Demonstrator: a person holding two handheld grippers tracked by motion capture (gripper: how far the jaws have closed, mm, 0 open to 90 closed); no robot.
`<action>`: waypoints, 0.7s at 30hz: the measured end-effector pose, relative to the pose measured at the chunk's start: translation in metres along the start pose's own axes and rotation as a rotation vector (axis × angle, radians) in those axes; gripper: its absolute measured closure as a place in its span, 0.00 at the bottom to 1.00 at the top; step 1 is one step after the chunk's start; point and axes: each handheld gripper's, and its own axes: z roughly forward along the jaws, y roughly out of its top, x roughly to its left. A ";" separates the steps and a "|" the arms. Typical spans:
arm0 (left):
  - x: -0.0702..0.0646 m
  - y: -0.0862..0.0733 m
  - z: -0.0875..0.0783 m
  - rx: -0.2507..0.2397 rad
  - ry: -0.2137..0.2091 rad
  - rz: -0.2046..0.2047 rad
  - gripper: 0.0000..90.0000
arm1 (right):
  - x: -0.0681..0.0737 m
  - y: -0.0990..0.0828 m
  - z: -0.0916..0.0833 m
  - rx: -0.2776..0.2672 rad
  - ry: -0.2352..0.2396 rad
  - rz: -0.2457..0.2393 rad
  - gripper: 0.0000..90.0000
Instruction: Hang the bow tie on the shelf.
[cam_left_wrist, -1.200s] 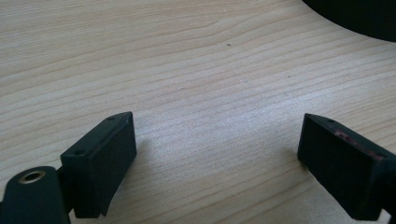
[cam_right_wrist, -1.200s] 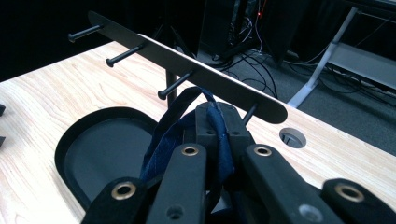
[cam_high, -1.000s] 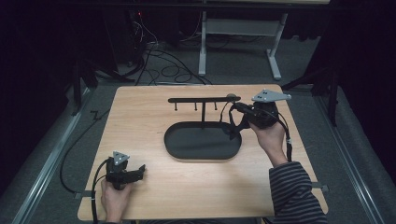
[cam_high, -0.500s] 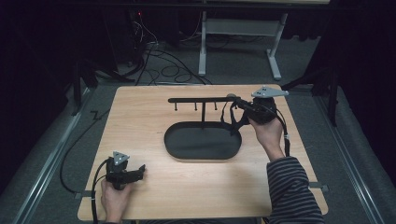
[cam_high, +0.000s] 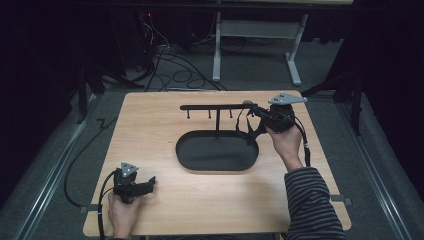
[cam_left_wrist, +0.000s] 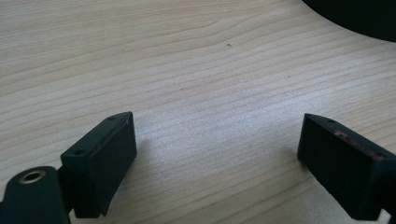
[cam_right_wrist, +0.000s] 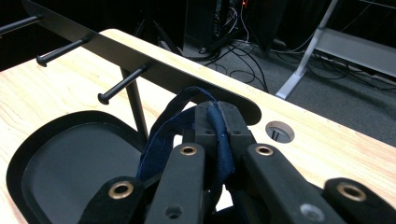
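Right gripper view: right gripper (cam_right_wrist: 215, 122) pinches a dark blue strap (cam_right_wrist: 187, 116) beside the rack (cam_high: 215, 107), presumably to hang it. Left gripper (cam_high: 145, 185) rests spread, idle, near the table's (cam_high: 150, 130) front-left corner.

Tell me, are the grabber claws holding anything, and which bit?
The right gripper pinches a dark blue strap by its looped band, up near the rack's bar. The left gripper is open over the table, holding nothing.

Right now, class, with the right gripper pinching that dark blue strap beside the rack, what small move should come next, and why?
Probably ease the right gripper a little toward the rack's end peg so the blue strap loop slips over it. The strap is clamped in the jaws, its loop open just in front of the bar's end, not yet hung. The left gripper rests open on the table.
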 end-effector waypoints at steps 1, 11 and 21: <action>0.000 0.000 0.000 0.000 0.000 0.000 0.13 | 0.000 0.000 0.000 -0.002 0.000 0.002 0.99; 0.000 0.000 0.000 0.000 0.000 0.000 0.13 | -0.004 -0.005 -0.001 0.004 -0.005 0.016 0.98; 0.000 0.000 0.000 0.000 0.000 0.000 0.13 | -0.005 -0.006 0.001 0.013 -0.001 0.017 0.98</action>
